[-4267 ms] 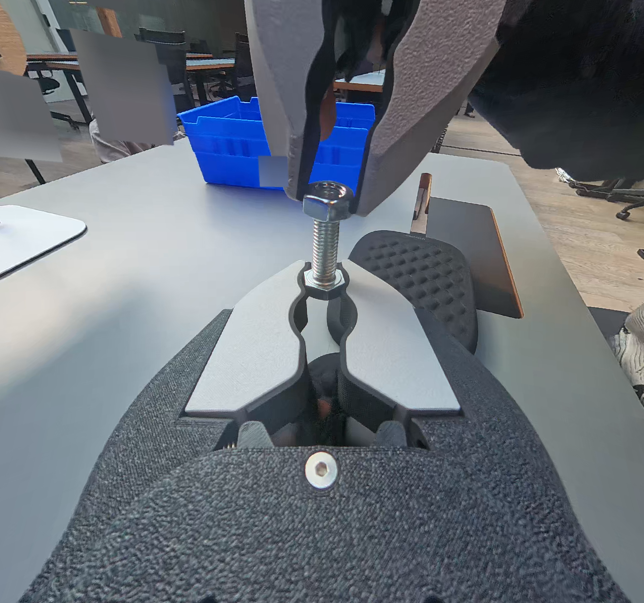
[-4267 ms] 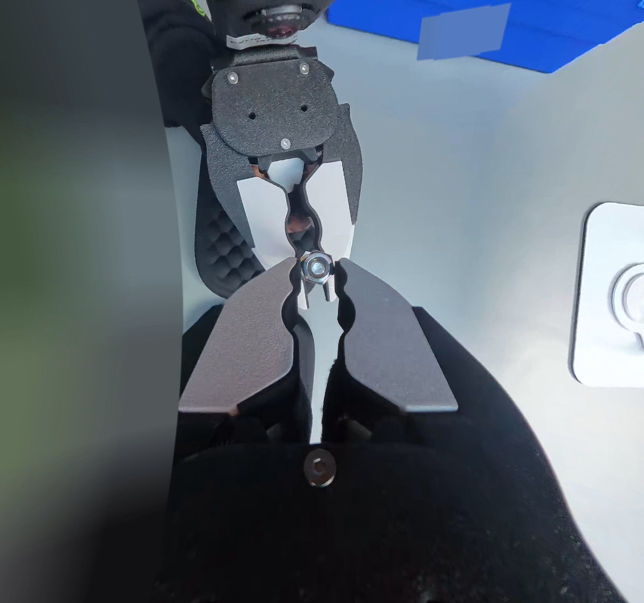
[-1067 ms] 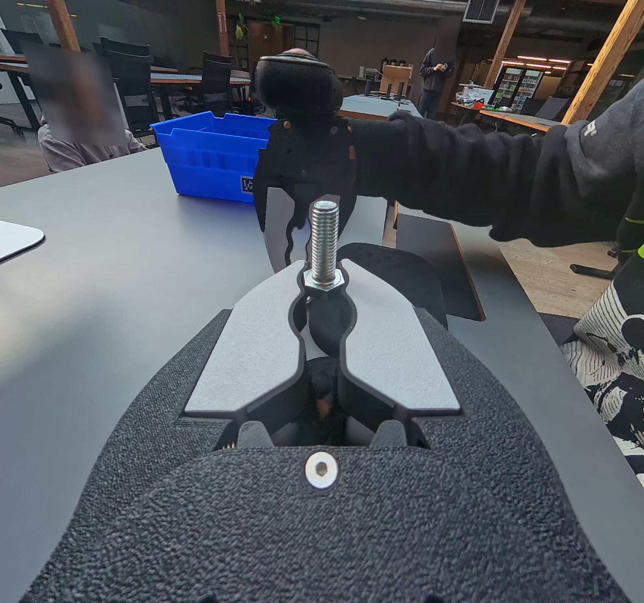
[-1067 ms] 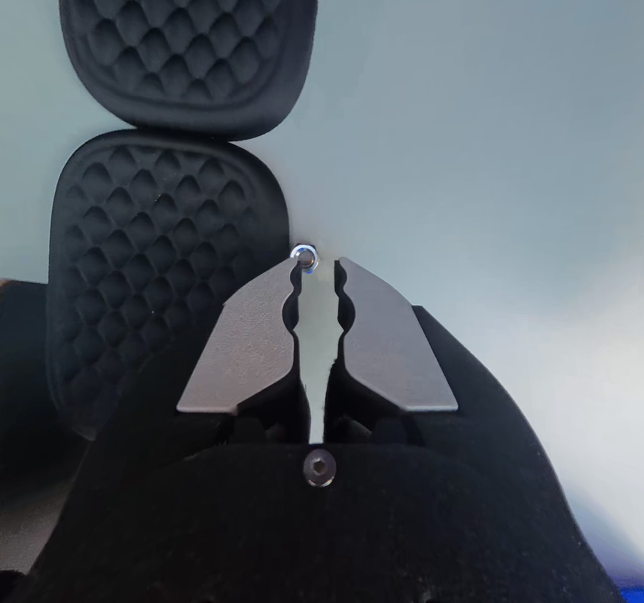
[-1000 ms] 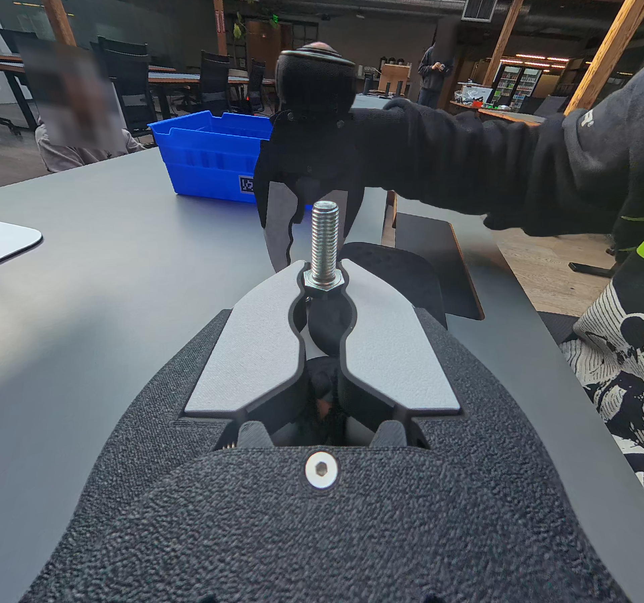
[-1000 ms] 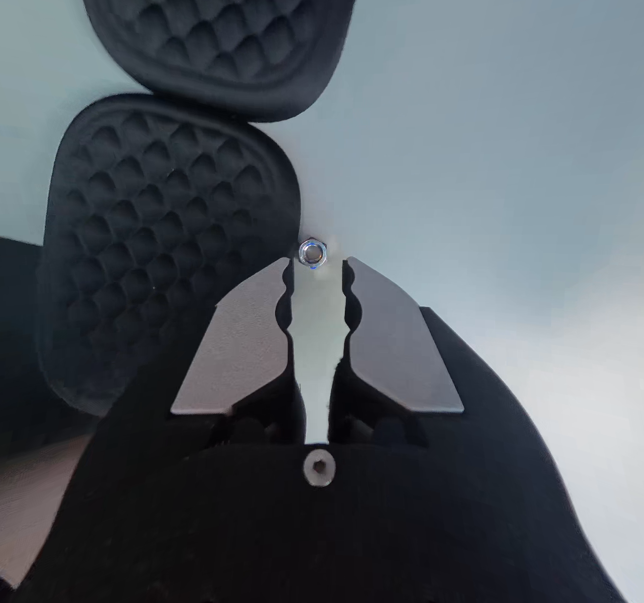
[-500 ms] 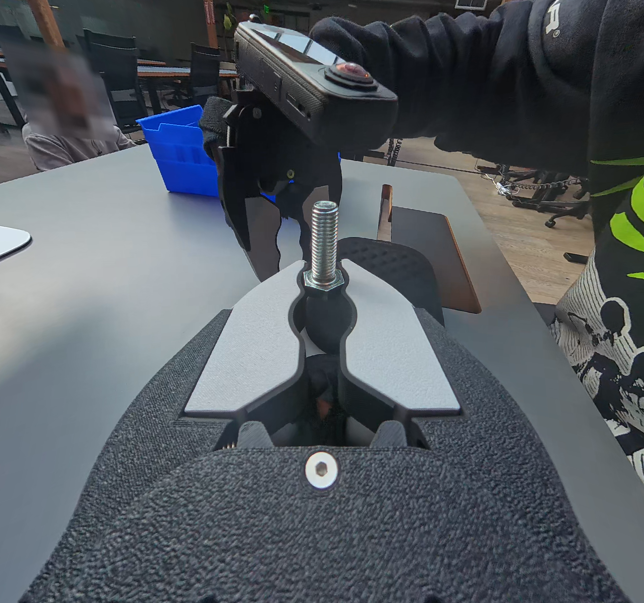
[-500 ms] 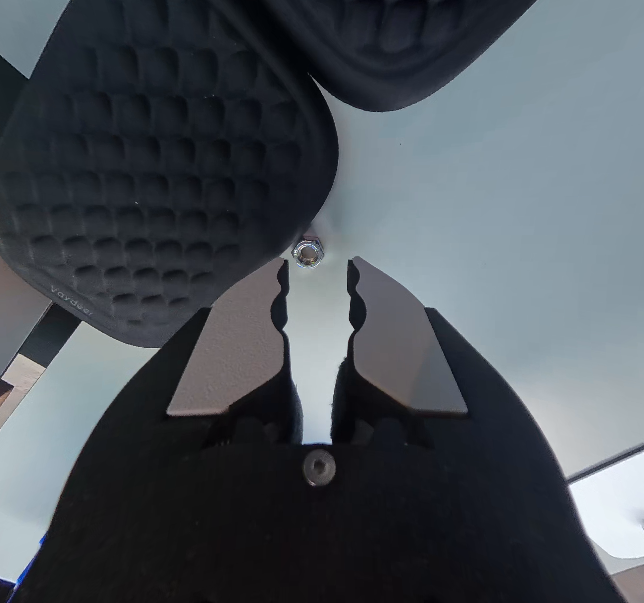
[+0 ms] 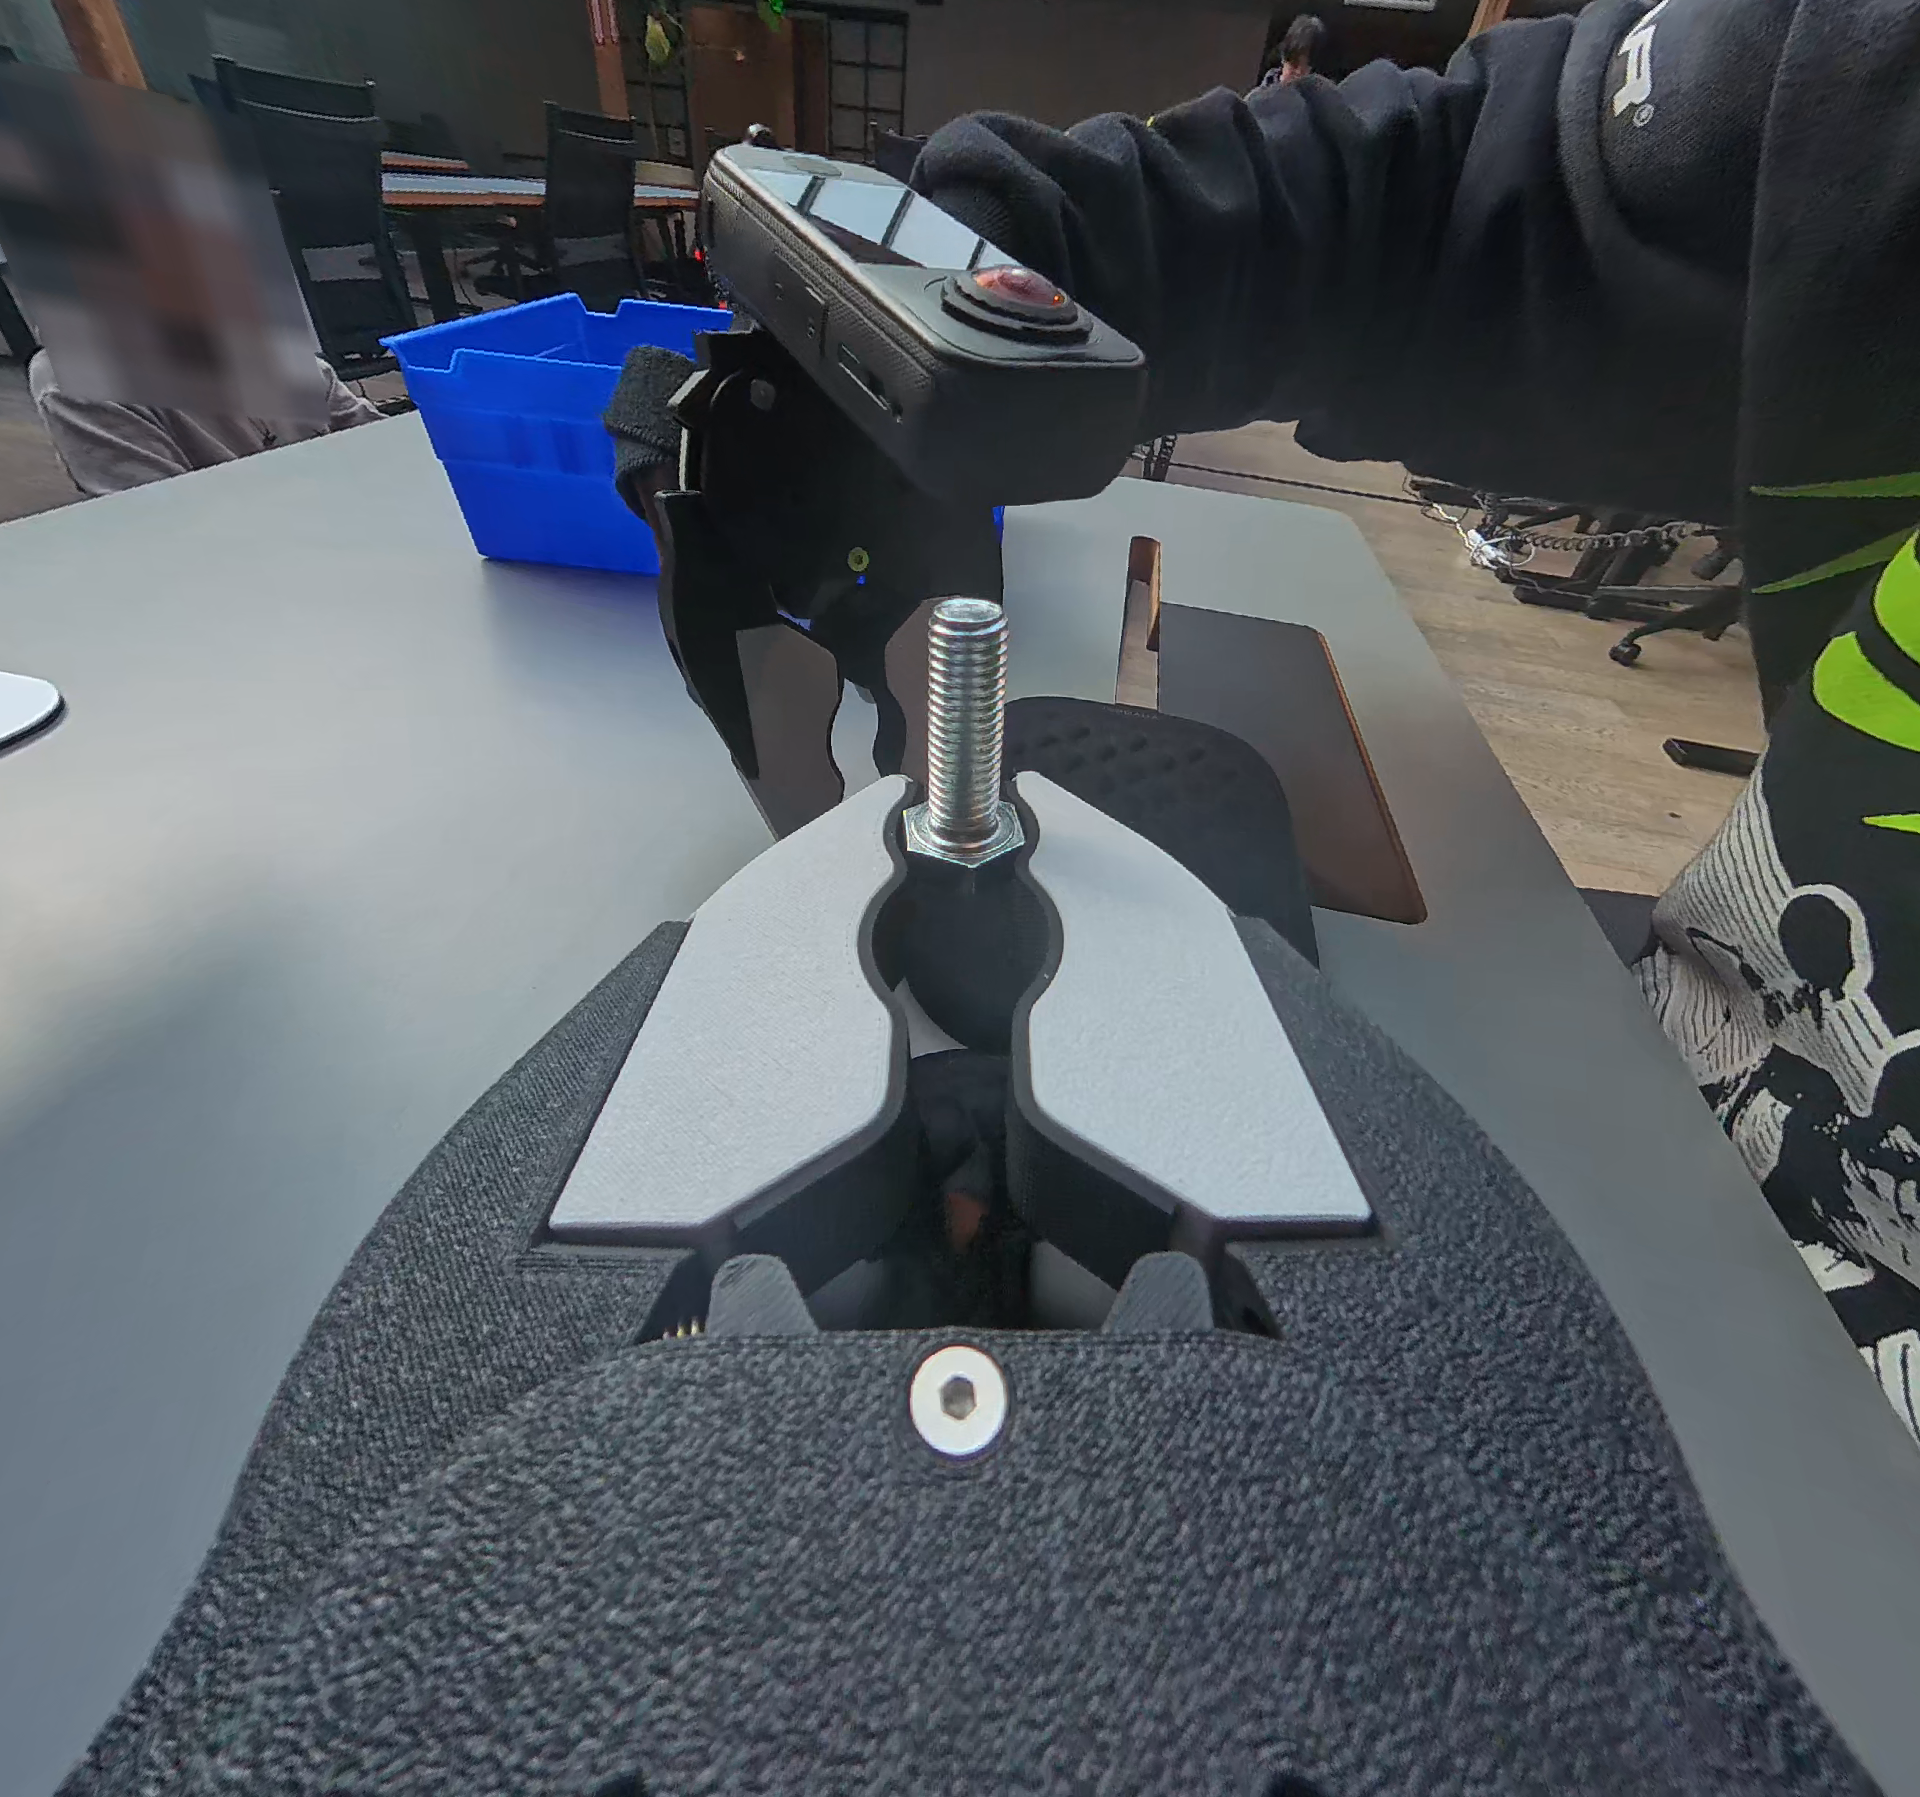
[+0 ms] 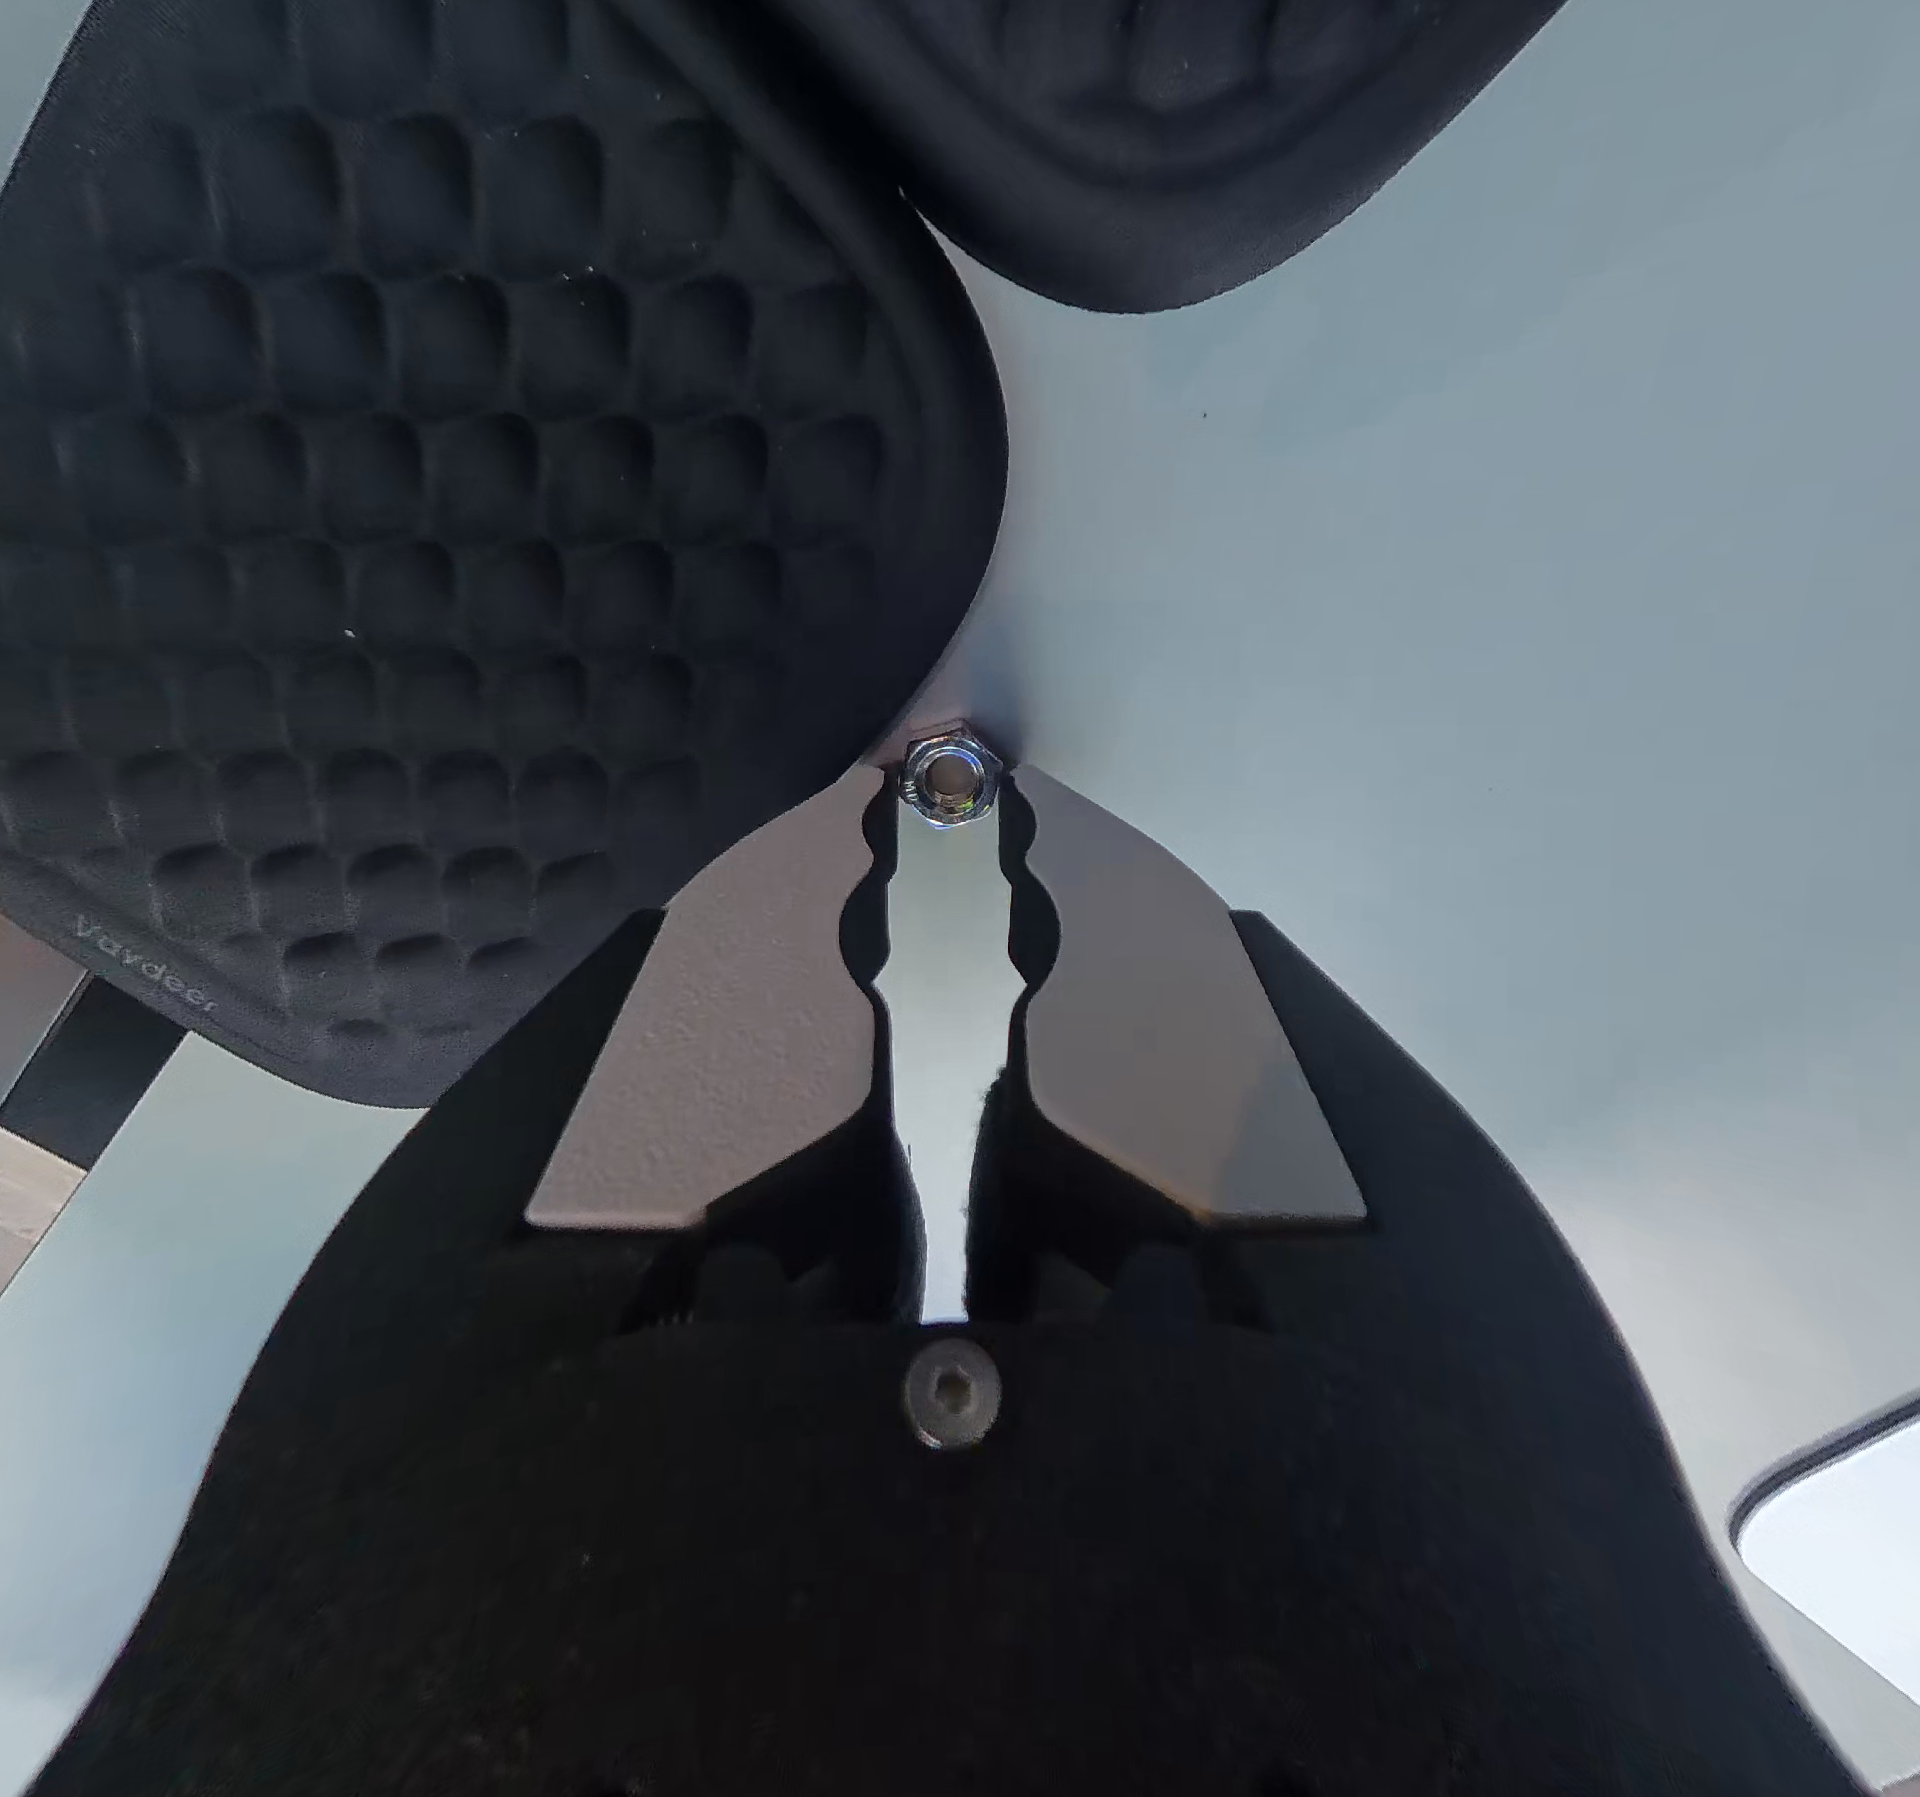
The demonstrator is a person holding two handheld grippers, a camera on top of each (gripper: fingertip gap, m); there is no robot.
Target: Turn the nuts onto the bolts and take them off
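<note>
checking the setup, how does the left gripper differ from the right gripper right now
The left gripper is shut on the bolt, which stands upright with bare threads; the right gripper has its tips at either side of a loose nut, and I cannot tell whether it grips it. The left gripper lies level over the table; the right gripper points down at it, beside a black dimpled pad. Both have grey wavy-edged fingers.

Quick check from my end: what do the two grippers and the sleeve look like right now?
Both grippers, left gripper and right gripper, have textured black bodies, flat grey jaws with wavy black inner edges, and a silver hex screw at the base. A black camera tops the right one. The sleeve is black fleece.
</note>
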